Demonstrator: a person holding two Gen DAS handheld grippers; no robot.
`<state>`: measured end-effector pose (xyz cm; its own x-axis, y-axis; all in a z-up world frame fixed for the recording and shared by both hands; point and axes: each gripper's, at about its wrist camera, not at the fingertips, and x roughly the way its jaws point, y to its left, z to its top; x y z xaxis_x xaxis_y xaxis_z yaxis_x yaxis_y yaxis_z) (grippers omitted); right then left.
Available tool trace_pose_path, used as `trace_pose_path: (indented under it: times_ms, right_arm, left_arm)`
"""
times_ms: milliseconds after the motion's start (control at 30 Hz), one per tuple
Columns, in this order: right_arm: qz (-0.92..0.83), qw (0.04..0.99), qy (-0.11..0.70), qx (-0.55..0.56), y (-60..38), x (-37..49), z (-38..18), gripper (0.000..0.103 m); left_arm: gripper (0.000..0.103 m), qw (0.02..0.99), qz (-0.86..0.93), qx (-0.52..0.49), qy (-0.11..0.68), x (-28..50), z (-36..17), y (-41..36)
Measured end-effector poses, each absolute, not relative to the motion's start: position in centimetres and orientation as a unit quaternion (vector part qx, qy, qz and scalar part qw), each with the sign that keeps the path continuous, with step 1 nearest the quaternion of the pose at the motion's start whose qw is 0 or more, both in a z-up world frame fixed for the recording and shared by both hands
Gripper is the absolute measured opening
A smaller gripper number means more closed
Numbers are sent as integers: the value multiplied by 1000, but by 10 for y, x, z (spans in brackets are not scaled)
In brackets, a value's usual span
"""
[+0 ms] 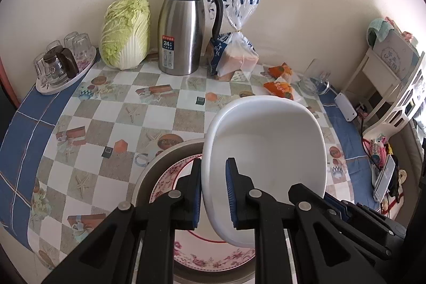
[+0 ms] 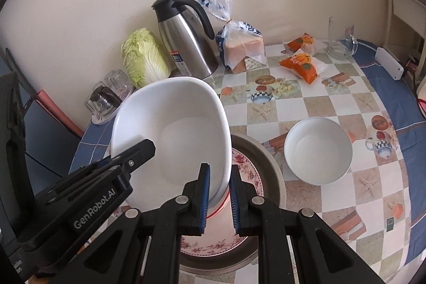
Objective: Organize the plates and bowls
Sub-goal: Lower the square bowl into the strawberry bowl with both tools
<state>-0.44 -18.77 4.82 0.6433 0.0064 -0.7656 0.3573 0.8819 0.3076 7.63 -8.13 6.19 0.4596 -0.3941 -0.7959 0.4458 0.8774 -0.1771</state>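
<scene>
Holding one white dish (image 1: 269, 151) between them, both hand-held grippers pinch opposite sides of its rim, and it hangs tilted over a floral plate (image 1: 213, 254) that lies inside a wider grey plate (image 1: 165, 153) at the near edge of the counter (image 1: 87, 124)

Going left to right along the back of the counter: a tray of upturned glasses (image 1: 64, 60), a cabbage (image 1: 125, 33), a steel jug (image 1: 186, 28), bagged bread (image 1: 234, 55), two orange packets (image 1: 279, 88) and a glass mug (image 1: 314, 83)

Left hand-held gripper (image 1: 213, 193) — jaws nearly closed, blue pads clamped on the dish's left rim, one pad outside and one inside. In the right wrist view its black body reaches in from the lower left onto the same dish

Right hand-held gripper (image 2: 219, 197) — jaws likewise almost shut, gripping the dish's right rim, just above the floral plate

Further right, a small white bowl (image 2: 318, 151) sits upright on the checked cloth, just beside the grey plate and apart from both tools
</scene>
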Motion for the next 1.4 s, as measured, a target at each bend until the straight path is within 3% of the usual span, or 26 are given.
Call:
trace_pose_path:
  times_ms: [1400]
  right_arm:
    - [-85, 847, 477, 220, -176, 19, 8, 17]
  left_arm:
    - [19, 809, -204, 57, 549, 94, 20, -76]
